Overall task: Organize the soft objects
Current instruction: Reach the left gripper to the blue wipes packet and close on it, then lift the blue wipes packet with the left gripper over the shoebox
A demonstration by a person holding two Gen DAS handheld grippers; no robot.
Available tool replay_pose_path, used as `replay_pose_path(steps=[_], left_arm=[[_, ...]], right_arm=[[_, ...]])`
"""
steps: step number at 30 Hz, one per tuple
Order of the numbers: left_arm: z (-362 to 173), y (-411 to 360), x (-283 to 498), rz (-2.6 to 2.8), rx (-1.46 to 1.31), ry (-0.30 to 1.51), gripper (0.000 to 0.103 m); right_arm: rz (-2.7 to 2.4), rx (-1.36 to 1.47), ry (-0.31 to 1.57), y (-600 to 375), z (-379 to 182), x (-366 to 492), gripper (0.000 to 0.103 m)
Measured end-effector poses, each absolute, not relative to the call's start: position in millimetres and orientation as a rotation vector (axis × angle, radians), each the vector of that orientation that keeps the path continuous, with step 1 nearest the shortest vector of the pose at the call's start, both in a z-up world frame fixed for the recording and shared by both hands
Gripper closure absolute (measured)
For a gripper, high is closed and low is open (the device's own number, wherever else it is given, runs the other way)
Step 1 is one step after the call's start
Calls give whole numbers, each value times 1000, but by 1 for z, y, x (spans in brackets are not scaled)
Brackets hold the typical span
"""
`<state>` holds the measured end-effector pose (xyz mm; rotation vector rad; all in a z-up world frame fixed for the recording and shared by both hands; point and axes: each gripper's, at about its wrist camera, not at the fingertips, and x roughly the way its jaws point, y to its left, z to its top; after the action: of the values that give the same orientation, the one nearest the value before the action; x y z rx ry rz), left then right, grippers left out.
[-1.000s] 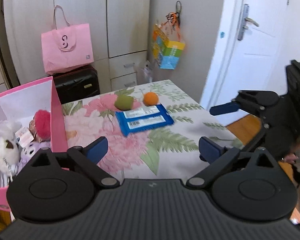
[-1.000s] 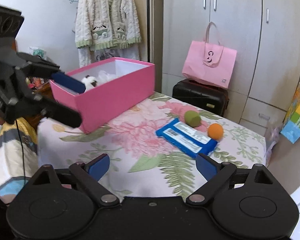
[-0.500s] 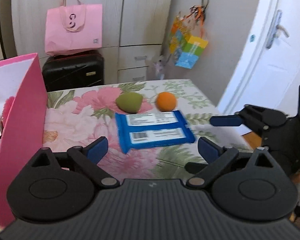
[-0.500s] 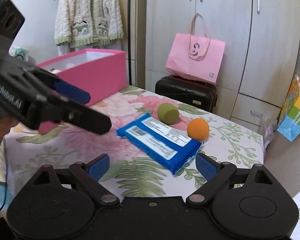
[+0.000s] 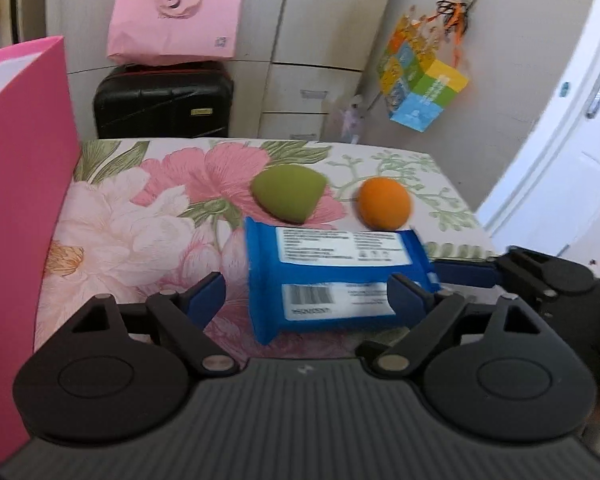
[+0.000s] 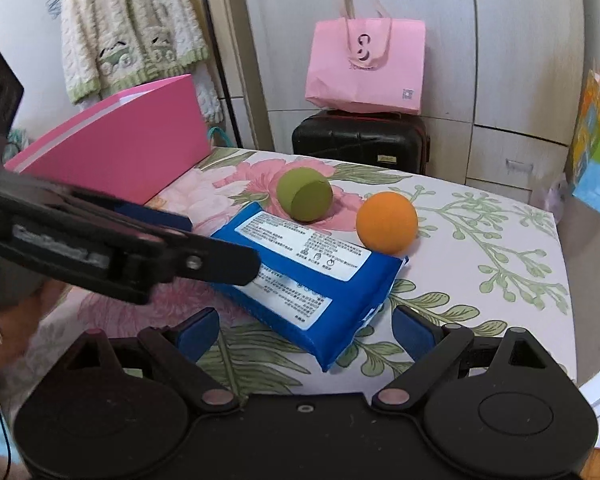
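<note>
A blue plastic pack of wipes with white printed labels [image 5: 332, 280] lies flat on the floral-print tablecloth [image 5: 132, 232], at the centre of both wrist views. Just beyond it, at about 12 o'clock, sits an olive-green teardrop-shaped sponge [image 5: 288, 193]; an orange foam ball [image 5: 384, 203] rests at roughly 1 o'clock, close to the pack's far edge. A tall pink cardboard box [image 5: 24, 200] stands at 9 o'clock, near the table's left side.

The left gripper [image 5: 306, 294] hangs over the near end of the pack, its blue pads spread to either side without pressing; its jaws have just been closing, with the pack between them. The right gripper [image 6: 306, 330] is spread wide too, framing the pack's near corner, nothing pinched. A pink paper shopping bag [image 6: 366, 68] sits on a black hard-shell suitcase [image 6: 360, 140] at 12 o'clock, against pale wardrobe doors [image 6: 520, 40].
</note>
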<state>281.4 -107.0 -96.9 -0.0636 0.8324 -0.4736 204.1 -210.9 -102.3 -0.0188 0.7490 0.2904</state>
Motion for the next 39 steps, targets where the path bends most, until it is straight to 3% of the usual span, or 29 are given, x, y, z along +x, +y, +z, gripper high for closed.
replay_pose_path(steps=[5, 10, 14, 26, 39], left_arm=[[-106, -106, 286, -466, -70, 843, 15], [-106, -103, 286, -476, -101, 823, 43], [-105, -107, 284, -508, -89, 820, 51], [-96, -112, 256, -544, -45, 802, 51], [-78, -87, 203, -551, -27, 800, 49]], right_arm=[[252, -113, 727, -195, -108, 203, 7], [232, -101, 715, -191, -109, 206, 7], [205, -97, 703, -185, -109, 206, 11], [91, -71, 650, -161, -105, 186, 28], [138, -41, 662, -141, -90, 142, 28]])
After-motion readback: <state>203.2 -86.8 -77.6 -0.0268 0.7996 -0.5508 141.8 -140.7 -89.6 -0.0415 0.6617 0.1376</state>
